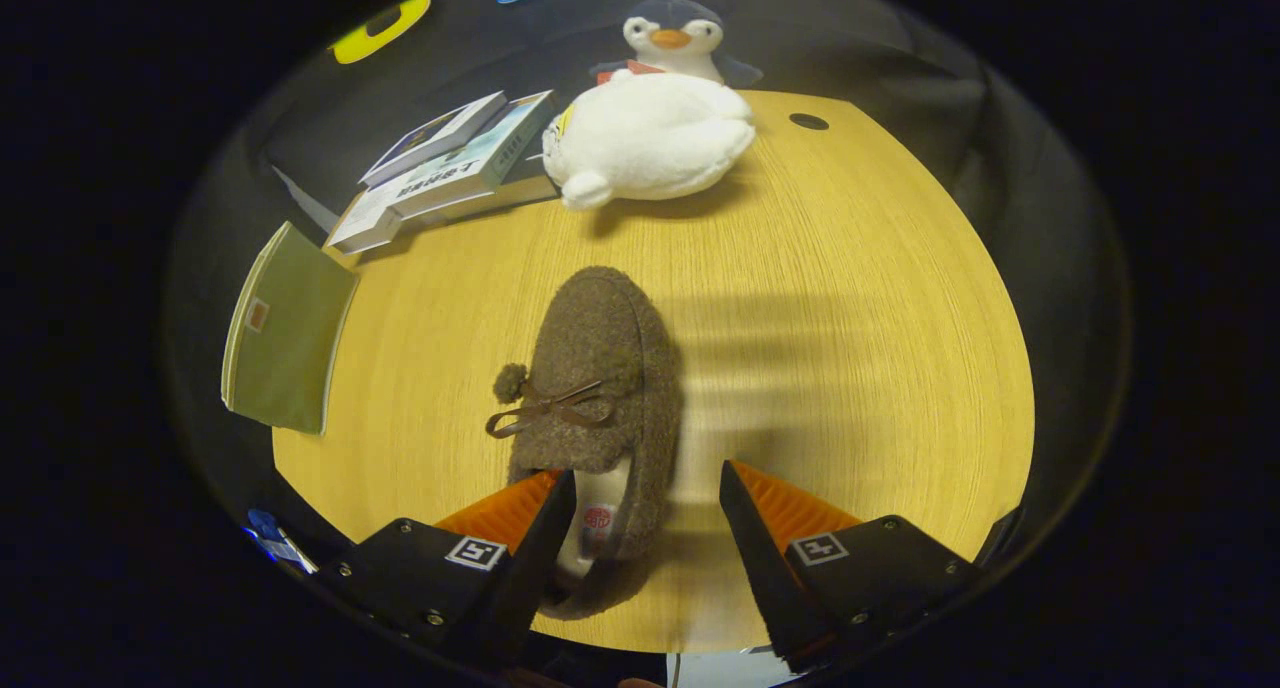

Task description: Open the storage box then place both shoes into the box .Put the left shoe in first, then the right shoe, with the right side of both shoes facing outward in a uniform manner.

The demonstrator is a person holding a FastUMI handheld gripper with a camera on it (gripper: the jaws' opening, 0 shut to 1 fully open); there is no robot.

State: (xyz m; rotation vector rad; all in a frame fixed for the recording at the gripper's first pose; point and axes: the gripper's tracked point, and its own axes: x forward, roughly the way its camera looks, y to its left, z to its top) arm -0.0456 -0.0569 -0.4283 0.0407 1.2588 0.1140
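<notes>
the wooden table [850,298] carries everything; at 12 o'clock from the fingers a plush penguin [655,133] lies on its back, at 11 o'clock a stack of books [450,168], at 10 o'clock a green notebook [285,343] overhanging the edge; just ahead, the brown fuzzy shoe [600,368] points its toe to 12 o'clock, heel toward the gripper [645,508]; the tongs stand wide apart, gripping nothing, one finger over the heel opening, probably lining up to pinch the heel wall.
</notes>
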